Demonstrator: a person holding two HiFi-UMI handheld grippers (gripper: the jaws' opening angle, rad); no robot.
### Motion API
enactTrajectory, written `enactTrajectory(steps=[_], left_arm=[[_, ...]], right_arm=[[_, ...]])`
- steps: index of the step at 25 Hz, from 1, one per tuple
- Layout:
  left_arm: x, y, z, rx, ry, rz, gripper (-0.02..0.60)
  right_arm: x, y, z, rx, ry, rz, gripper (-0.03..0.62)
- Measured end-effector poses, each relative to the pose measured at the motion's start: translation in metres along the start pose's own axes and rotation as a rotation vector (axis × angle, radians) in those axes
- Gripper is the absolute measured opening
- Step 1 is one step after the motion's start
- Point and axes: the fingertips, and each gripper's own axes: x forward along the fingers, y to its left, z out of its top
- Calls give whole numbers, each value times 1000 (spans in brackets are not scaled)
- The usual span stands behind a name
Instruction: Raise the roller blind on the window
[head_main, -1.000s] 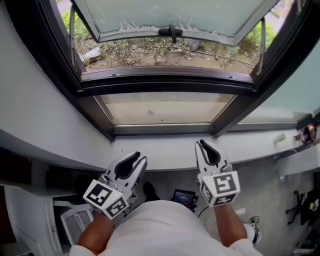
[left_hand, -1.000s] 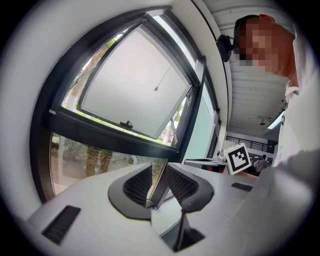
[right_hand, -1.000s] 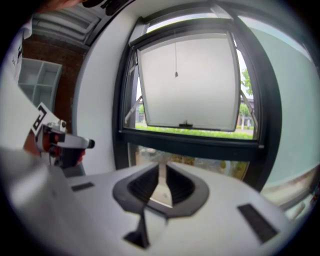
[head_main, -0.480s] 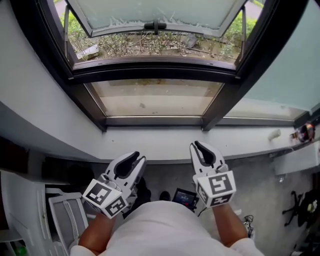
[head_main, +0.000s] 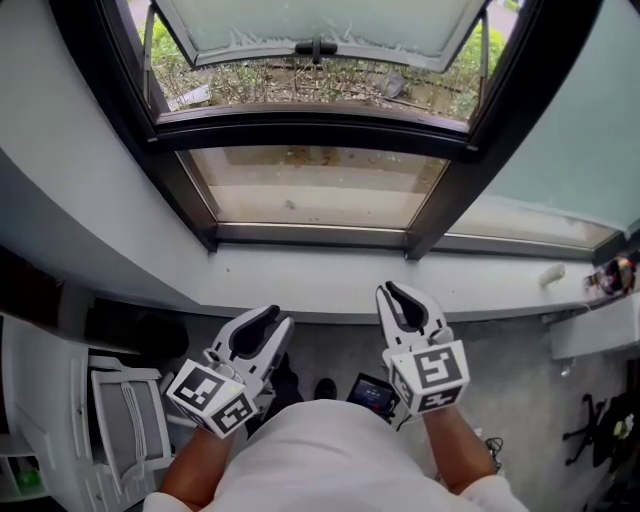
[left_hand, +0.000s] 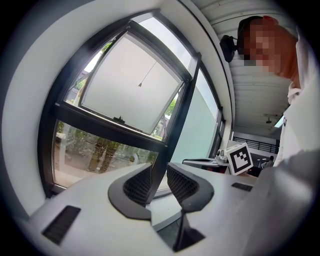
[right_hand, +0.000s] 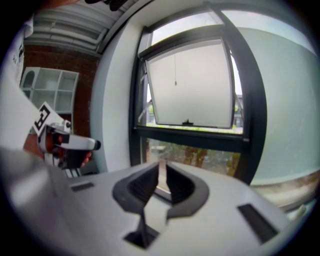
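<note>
Both grippers are held level in front of the person's white shirt (head_main: 320, 465), below the sill (head_main: 330, 285) and well short of the window (head_main: 310, 135). The left gripper (head_main: 280, 314) points up and slightly right in the head view. Its fingers (left_hand: 137, 185) stand moderately apart, with nothing between them; only the black frame shows through the gap. The right gripper (head_main: 392, 290) points towards the sill, just beside the left one. Its fingers (right_hand: 182, 187) are narrow, with a thin slit left between the tips, and nothing is held there.

The window has a black frame. Its upper sash (head_main: 320, 22) is frosted and tilted outward, with a dark handle (head_main: 315, 48) on its lower edge. Shrubs (head_main: 290, 85) show through the opening beneath it. Below that is a fixed clear pane (head_main: 315, 185).

In both gripper views a thin cord (right_hand: 175, 70) with a small end piece hangs in front of the upper sash, high above both grippers and touched by neither. The blind itself is hard to pick out: it may be rolled above the sash, out of clear sight, since the pale panel behind the cord looks like the frosted glass.

A white rack (head_main: 125, 420) stands at the lower left of the head view, and a small dark device (head_main: 375, 395) lies on the floor between the grippers.
</note>
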Motion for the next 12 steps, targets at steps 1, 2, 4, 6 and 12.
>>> enactTrajectory(steps=[1,2,4,6,12], left_arm=[[-1,-2,-2,-1,1,2,109],[-2,-4,-2,-1,1,4,109],[-4,-6,0,4,-5,5,109],[-6,-5,2,6,-10,4,109],[-10,-5,-1,8,15,-47,109]], right_arm=[[-2,1,-1,0,1,4,58],[-3,2,-2,-1,2,8,58],[-4,4,-1,-7,0,12,58],[-3,7,1,-14,-4,11,58],[-8,14,7,-12,-15,-26,58]])
